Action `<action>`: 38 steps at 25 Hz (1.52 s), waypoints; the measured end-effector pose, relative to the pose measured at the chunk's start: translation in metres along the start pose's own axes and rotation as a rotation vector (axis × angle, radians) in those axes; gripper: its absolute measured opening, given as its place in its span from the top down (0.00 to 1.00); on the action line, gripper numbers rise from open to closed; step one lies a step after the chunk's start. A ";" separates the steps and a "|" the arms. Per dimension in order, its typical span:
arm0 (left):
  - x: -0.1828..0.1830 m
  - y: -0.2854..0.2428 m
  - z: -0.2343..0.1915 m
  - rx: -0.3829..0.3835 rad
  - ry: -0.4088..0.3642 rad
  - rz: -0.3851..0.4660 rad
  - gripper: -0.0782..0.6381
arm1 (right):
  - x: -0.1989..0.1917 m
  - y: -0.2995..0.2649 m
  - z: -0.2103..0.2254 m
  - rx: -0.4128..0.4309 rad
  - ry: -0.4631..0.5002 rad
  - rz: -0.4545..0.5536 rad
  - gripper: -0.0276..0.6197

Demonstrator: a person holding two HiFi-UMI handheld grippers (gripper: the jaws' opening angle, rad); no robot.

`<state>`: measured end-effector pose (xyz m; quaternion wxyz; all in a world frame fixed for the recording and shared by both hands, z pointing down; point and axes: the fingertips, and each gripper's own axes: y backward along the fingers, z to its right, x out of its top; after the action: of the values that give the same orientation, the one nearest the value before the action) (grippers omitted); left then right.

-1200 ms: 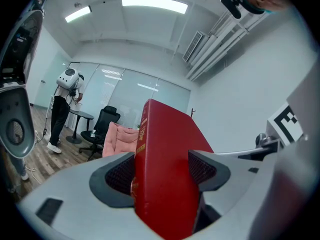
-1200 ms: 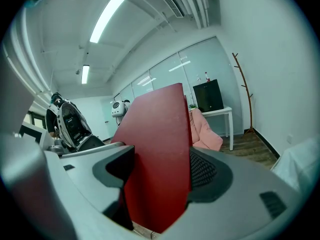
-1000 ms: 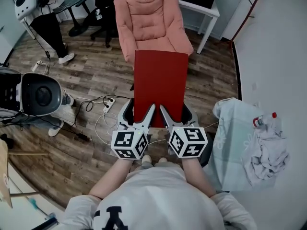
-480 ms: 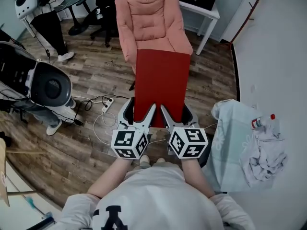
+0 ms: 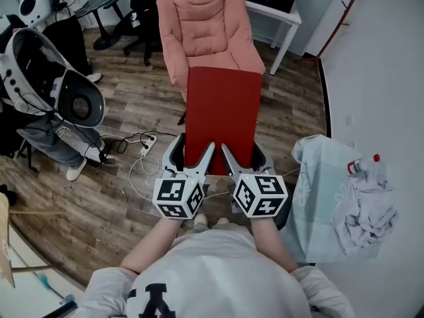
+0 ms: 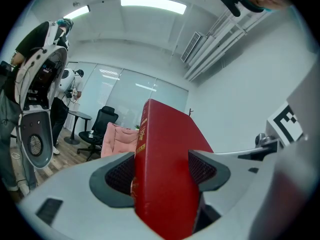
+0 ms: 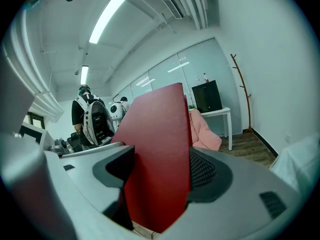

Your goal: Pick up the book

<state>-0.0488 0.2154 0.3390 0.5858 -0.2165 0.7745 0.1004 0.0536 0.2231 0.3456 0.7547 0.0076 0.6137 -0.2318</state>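
Two tools (image 5: 194,146) (image 5: 242,147) clamping, smooth flat rectangular red book (image 5: 222,108)

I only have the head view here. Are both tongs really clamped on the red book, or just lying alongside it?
Observer: The left gripper view shows the left tongs shut on the book, with a pad pressing on each cover.
Operator: And the right one?
Observer: The right gripper view shows the right tongs shut on it too, pads against both covers.
Operator: Which edge faces the left camera?
Observer: The spine, which carries gold print.
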 end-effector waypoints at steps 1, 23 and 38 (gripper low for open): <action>0.000 0.000 0.001 0.000 -0.001 0.000 0.44 | 0.000 0.001 0.000 0.000 -0.001 0.000 0.45; 0.001 0.003 -0.006 -0.004 -0.003 0.011 0.44 | -0.001 -0.002 -0.006 -0.003 0.005 0.014 0.45; 0.008 0.003 -0.009 -0.003 -0.012 0.024 0.44 | 0.005 -0.005 -0.011 0.001 0.008 0.029 0.45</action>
<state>-0.0601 0.2122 0.3337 0.5887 -0.2073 0.7735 0.1100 0.0425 0.2198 0.3401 0.7554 0.0179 0.6165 -0.2212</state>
